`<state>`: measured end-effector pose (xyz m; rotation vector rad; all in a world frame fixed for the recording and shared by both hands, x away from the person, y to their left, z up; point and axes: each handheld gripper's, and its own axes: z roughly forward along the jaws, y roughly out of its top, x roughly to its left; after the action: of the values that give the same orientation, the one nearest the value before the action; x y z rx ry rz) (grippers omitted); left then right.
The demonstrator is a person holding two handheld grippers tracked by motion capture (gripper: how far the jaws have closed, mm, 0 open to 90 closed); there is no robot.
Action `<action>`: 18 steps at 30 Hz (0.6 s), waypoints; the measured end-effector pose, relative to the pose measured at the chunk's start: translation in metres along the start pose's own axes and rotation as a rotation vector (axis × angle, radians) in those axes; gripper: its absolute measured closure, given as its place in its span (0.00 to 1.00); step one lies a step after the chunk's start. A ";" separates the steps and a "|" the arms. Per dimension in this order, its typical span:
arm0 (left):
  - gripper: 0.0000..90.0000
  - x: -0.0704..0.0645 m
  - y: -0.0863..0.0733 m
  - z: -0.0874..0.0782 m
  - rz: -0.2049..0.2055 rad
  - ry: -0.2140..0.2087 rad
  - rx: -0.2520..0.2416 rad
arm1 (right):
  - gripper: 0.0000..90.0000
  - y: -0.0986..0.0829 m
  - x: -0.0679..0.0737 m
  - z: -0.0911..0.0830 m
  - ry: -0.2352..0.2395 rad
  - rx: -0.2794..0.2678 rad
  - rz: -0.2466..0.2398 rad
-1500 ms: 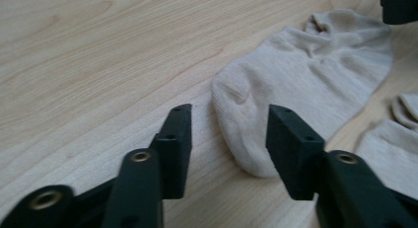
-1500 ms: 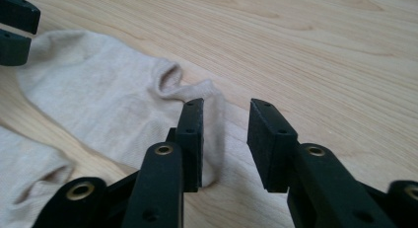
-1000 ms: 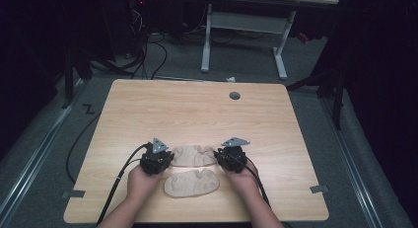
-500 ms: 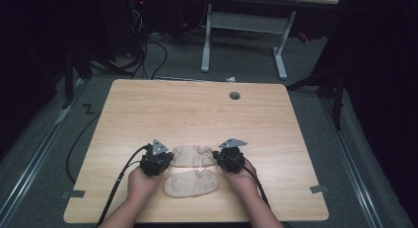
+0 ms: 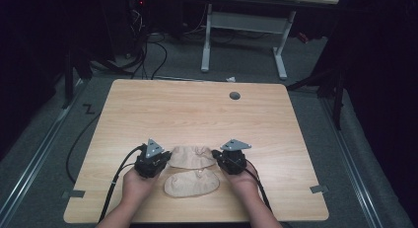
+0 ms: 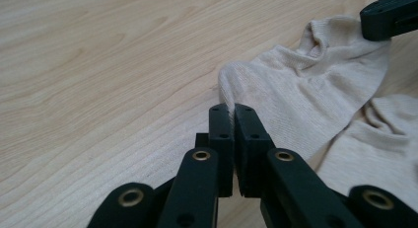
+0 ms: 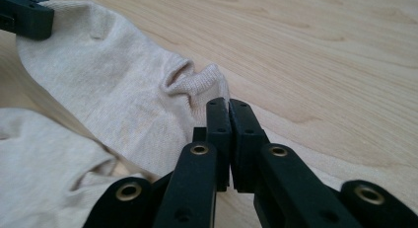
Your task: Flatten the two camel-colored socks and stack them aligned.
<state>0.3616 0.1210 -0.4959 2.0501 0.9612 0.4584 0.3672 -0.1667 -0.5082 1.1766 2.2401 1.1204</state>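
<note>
Two beige socks lie near the front edge of a light wooden table [image 5: 187, 109]. The farther sock [image 5: 192, 156] stretches between both grippers; the nearer sock [image 5: 191, 183] lies flat just in front of it, touching it. My left gripper [image 5: 166, 158] is shut on the farther sock's left end, with the fabric edge pinched at the tips of the left gripper [image 6: 231, 109]. My right gripper [image 5: 216, 154] is shut on the sock's bunched right end, the knit folded at the tips of the right gripper [image 7: 228, 103]. Both socks [image 7: 98, 104] rest on the wood.
A round grey grommet [image 5: 234, 95] sits near the table's far edge. Grey tape tabs mark the front corners [image 5: 73, 193] [image 5: 319, 189]. Black cables trail off the left side. A white desk frame [image 5: 246, 25] stands on the floor beyond the table.
</note>
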 end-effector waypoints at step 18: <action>0.97 -0.023 -0.019 -0.044 -0.017 -0.082 0.011 | 0.98 -0.008 0.024 -0.046 0.023 -0.061 -0.065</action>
<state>0.3114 0.1331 -0.4839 2.0528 0.9332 0.3584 0.3200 -0.1717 -0.4854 1.0645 2.2280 1.1738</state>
